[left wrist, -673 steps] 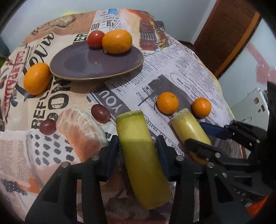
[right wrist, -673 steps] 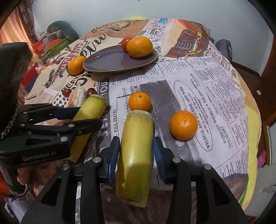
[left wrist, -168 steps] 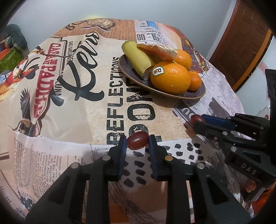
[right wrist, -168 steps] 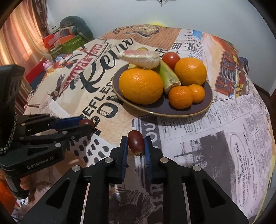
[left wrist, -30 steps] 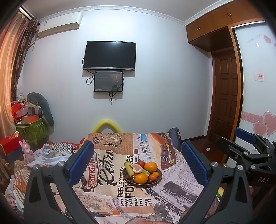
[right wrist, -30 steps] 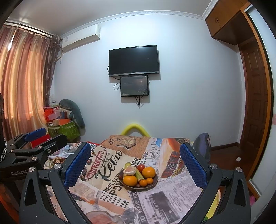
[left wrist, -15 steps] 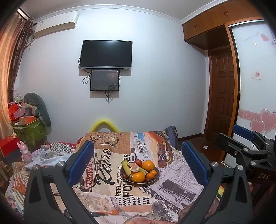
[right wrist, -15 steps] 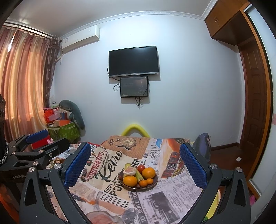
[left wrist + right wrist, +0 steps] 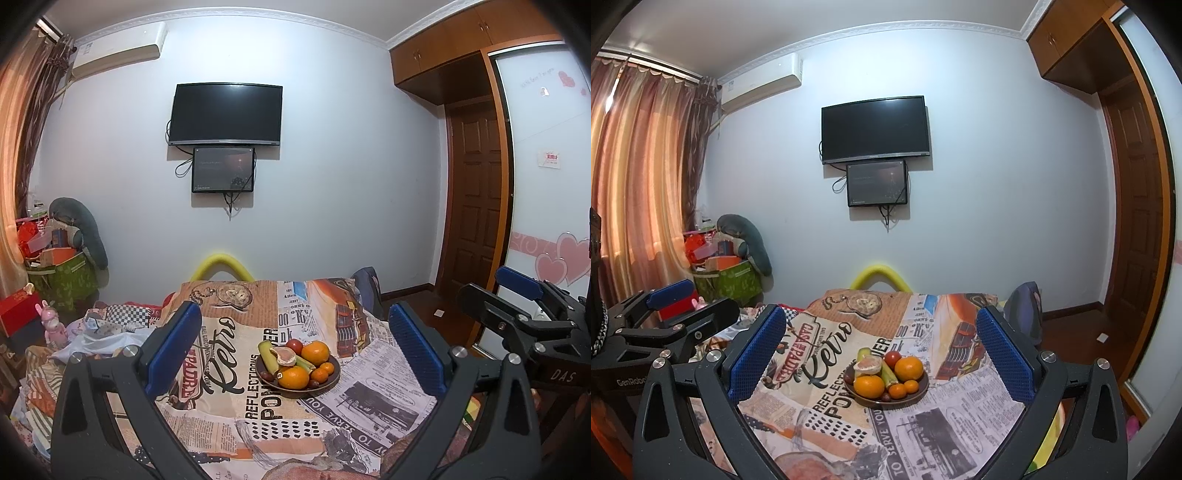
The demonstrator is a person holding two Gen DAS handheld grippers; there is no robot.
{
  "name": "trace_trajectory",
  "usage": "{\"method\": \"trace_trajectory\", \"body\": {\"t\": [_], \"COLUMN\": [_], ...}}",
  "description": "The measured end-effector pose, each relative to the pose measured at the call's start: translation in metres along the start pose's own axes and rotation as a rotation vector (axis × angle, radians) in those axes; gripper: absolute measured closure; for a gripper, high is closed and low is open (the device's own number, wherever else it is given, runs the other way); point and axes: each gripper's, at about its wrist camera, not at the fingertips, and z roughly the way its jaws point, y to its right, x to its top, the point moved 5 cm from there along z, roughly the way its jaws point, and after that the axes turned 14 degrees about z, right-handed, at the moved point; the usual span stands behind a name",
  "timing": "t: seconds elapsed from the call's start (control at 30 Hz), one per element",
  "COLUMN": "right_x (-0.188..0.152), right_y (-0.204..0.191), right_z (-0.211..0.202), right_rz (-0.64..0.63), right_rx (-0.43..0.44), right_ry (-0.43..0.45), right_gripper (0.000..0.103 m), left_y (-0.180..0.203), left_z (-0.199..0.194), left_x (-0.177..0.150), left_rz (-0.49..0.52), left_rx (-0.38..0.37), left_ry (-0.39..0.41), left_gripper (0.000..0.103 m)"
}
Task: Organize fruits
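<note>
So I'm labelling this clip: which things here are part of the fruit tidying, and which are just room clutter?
Part of the job:
plate
big orange
second orange
banana
tomato
peeled citrus
left gripper, open
right gripper, open

Just lying about:
TV
green box
pink rabbit toy

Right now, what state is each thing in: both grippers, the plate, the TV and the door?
left gripper: fingers wide open, empty
right gripper: fingers wide open, empty
plate: loaded with fruit, on the table
wall TV: screen dark
small screen: dim picture showing
wooden door: shut
</note>
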Motion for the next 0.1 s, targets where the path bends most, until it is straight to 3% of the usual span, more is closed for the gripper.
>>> {"method": "trace_trajectory", "body": {"t": [0.1], "right_x": [-0.0005], "right_y": [0.0004], "right_z": [0.0005], "right_rz": [-0.002], "right_rx": [-0.002], "right_ry": [-0.001], "right_gripper": [0.0], "left_y": [0.0002], "left_z": [0.0016], "left_x": [-0.0008], "left_rz": [0.002], "left_rx": [0.001], "left_ry": [0.0], "left_gripper": [0.0]}}
